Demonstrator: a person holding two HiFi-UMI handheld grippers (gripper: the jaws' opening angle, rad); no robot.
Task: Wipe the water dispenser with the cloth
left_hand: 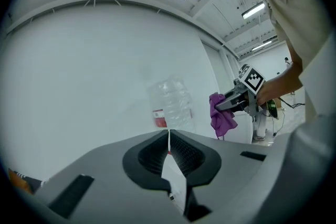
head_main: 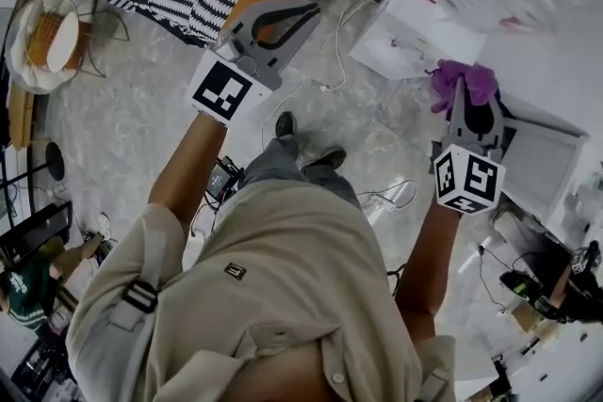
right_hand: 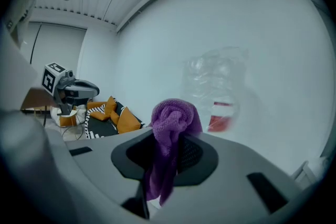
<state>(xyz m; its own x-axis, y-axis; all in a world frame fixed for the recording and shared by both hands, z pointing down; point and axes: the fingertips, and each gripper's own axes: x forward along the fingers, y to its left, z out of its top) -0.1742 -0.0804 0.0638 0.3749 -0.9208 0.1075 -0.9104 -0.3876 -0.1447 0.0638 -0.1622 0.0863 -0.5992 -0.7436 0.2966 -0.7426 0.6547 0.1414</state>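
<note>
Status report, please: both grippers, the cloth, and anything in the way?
Left gripper shut, empty. Right gripper shut on purple cloth. Water dispenser bottle ahead, cloth not touching it. Nothing between them.

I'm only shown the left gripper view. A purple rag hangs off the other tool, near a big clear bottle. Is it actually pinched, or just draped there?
Observer: Pinched. In the right gripper view the right tongs are shut on the purple cloth. Its bunched end sits above the tips and its tail hangs below.
Visitor: What's behind my own tool?
Observer: That same view shows the left tongs in front of an orange sofa with a striped throw.
Visitor: And underneath it all?
Observer: The head view looks down on a pale marbled floor.
</note>
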